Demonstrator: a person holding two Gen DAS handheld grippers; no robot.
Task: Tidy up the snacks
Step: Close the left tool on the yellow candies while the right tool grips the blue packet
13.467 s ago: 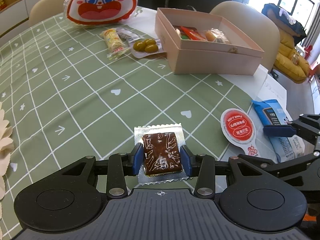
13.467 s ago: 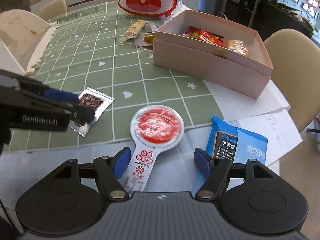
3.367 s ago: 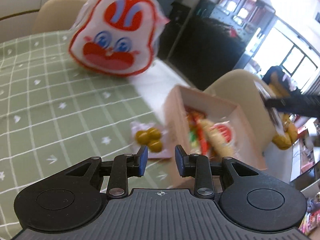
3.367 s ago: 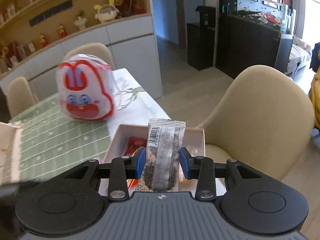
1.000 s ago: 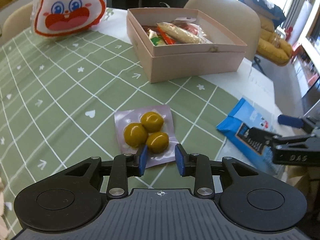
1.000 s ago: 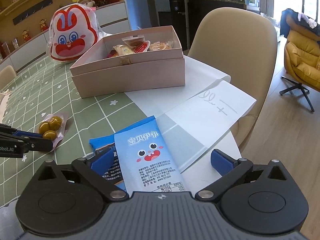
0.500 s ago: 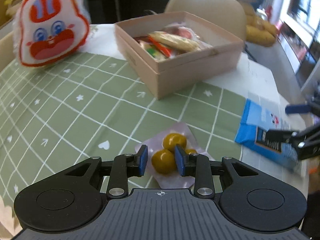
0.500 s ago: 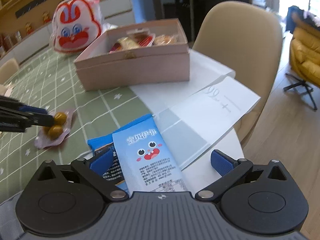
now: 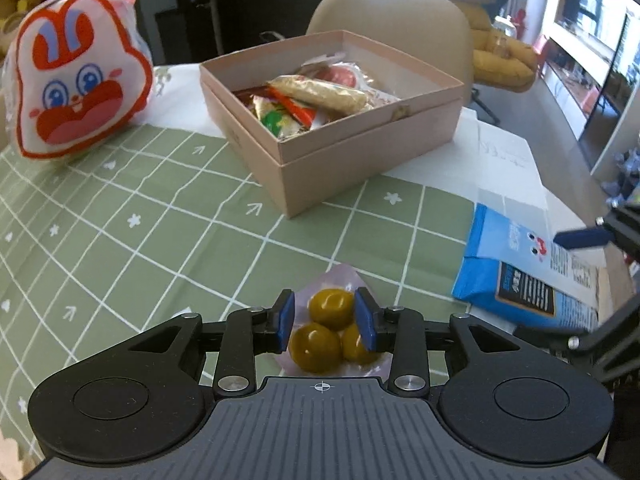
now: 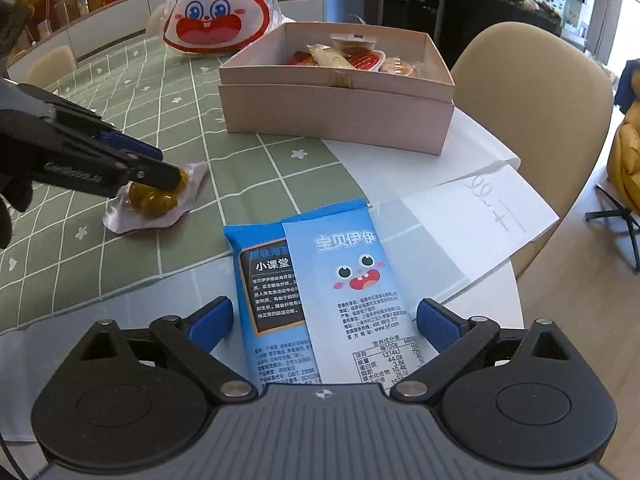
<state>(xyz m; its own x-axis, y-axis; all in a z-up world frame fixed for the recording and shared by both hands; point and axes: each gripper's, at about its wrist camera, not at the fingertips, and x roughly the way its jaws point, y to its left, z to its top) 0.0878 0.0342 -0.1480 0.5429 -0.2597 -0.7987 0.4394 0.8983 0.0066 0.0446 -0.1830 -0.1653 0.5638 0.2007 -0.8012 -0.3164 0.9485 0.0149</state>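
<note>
Snack box [image 9: 360, 152] sits open on the table [image 9: 120, 220], partly filled. Blue packet [image 10: 332, 280] lies between the wide-open right gripper [image 10: 324, 326]. Left gripper [image 9: 326, 318], jaws narrowed, pinches the olive pack [image 9: 332, 328].

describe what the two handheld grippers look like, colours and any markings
Both the left gripper and the right gripper are matte black plastic with blue pads on the fingertips, silver pivot screws, round discs on each side and a ribbed dark grey base with a small crosshair mark. The left one carries faint grey lettering along its side.
</note>
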